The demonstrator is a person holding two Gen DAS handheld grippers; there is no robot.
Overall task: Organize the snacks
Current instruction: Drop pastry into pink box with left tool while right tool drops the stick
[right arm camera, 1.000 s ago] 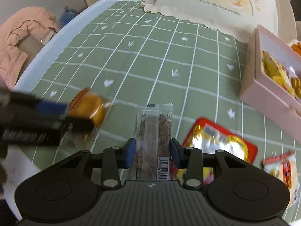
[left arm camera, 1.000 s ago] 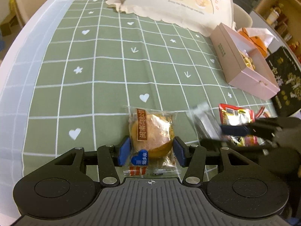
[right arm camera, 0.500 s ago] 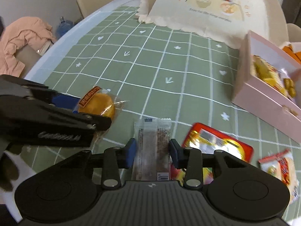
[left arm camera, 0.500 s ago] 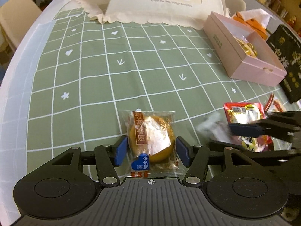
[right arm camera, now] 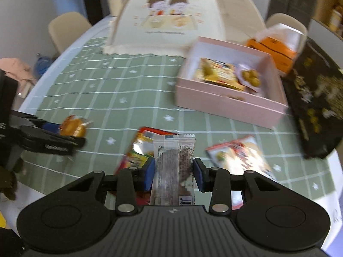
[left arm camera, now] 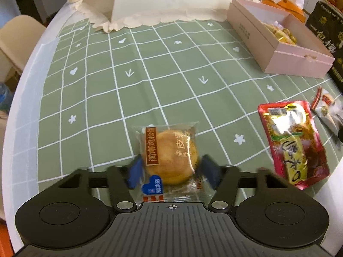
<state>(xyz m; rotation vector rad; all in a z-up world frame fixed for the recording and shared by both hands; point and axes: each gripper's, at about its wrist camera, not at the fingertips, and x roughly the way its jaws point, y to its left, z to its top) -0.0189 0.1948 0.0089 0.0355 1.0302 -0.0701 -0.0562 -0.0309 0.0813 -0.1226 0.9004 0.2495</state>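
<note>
Pink cardboard box [right arm camera: 227,105] sits open at the far right of the green checked tablecloth [left arm camera: 103,107], and it already has a couple of yellow snack packets [right arm camera: 218,73] lying inside, so some of the sorting looks done. The right gripper [right arm camera: 173,172] is clamped on a clear-wrapped brown bar [right arm camera: 173,167], which is lifted above the cloth with the box ahead and to the right; judging by that, it is the next item on its way in. The left gripper [left arm camera: 171,169] has a round golden pastry in a clear wrapper [left arm camera: 168,156] between its blue pads; its jaws have just been opening and then easing back a little, and whether the pads truly press the wrapper I cannot tell. Left to tidy on the cloth: a red and yellow pouch [left arm camera: 293,143] and a smaller red and white packet [right arm camera: 238,158] close beside it. A black bag [right arm camera: 317,107] stands just beyond the box
</note>
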